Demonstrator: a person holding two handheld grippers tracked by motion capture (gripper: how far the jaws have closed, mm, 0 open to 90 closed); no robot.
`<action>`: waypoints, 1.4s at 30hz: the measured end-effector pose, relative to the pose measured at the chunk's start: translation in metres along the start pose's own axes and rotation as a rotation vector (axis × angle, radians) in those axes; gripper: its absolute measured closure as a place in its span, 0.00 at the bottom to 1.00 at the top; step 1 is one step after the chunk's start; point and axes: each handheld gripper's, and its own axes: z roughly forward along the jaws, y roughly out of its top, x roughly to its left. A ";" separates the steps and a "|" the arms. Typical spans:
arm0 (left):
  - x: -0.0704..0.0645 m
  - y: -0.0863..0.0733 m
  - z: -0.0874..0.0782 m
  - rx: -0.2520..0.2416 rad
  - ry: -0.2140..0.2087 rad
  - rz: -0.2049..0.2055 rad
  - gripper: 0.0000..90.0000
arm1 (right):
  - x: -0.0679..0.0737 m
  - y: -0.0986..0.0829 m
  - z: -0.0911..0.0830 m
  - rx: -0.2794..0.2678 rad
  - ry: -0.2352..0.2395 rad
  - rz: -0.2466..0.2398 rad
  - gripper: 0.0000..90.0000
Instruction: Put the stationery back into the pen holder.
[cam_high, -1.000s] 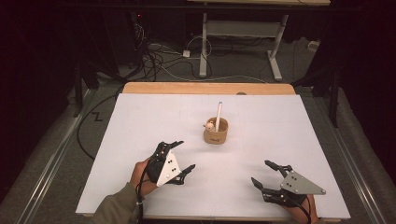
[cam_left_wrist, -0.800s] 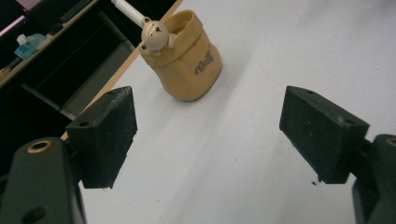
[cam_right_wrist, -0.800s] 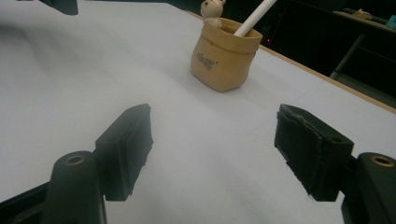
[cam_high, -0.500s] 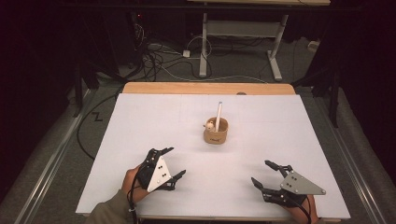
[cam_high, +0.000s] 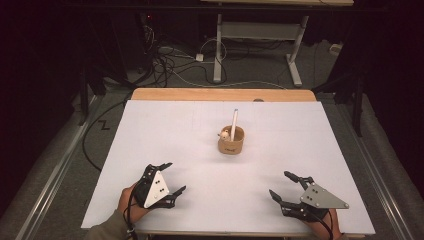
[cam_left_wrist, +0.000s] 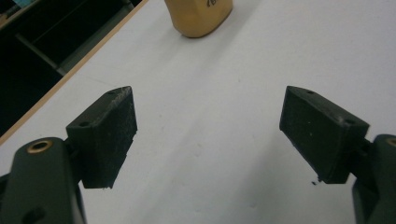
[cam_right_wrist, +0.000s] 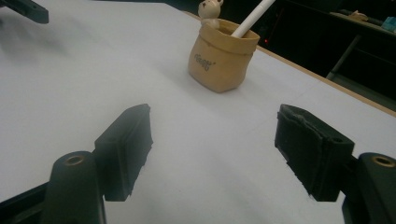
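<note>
- High view: my left black two-jaw gripper (cam_high: 170, 177) rests low at the near left, jaws apart
- My right black two-jaw gripper (cam_high: 287, 186) matches it, near right
- Farther off, mid-table, stands the tan sack-shaped holder (cam_high: 231, 140) with a white stick (cam_high: 233, 122)

The left claw (cam_high: 170, 177) has drawn back toward the table's near edge, away from the cup (cam_high: 231, 140).

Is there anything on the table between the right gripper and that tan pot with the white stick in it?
Nothing visible. From the right gripper to the tan pot there is only bare white table. Its jaws are open and aimed at the pot, with the white stick leaning inside it.
</note>
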 end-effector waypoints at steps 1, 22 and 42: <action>0.001 -0.003 -0.001 0.004 -0.001 -0.008 0.20 | 0.000 0.000 0.000 0.002 -0.001 0.000 0.30; 0.008 -0.040 -0.026 0.082 -0.022 -0.117 0.20 | -0.002 0.000 -0.002 -0.002 -0.021 0.014 0.28; 0.007 -0.038 -0.027 0.073 -0.035 -0.101 0.20 | 0.001 0.001 -0.001 0.003 -0.019 -0.001 0.28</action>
